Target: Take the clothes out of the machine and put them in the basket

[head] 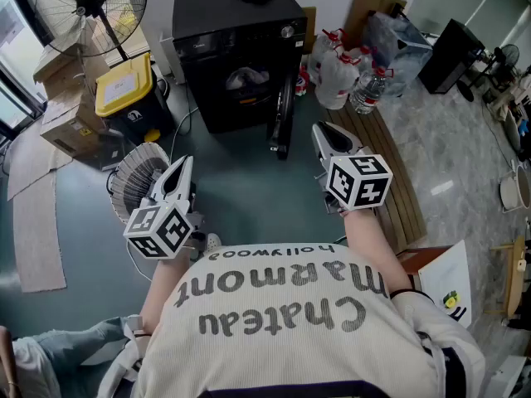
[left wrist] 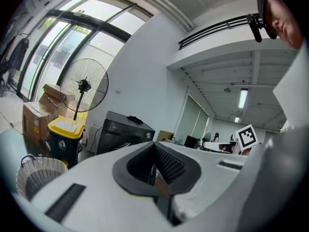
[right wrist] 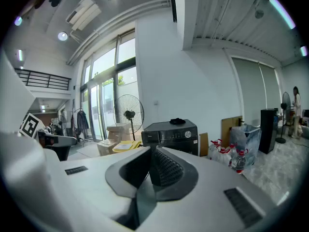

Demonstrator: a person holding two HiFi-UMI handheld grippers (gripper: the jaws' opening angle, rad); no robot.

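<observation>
Black machine [head: 236,48] w/ door [head: 282,123] open: clothes [head: 246,79] inside drum, mostly lost in shadow. Basket [head: 133,185] at L on floor, part-covered by left gripper [head: 182,166]. Left gripper & right gripper [head: 322,133] w/ jaws together, nothing clamped.

Machine: black boxy metal washing machine [head: 236,52], black all over.
Basket: round white woven basket [head: 137,181], thin grey stripes.
Bin: black plastic bin [head: 133,114], yellow lid.
Floor: smooth blue-green floor [head: 249,197], plain.
Shirt: cream cloth shirt [head: 290,347], grey letters.
</observation>
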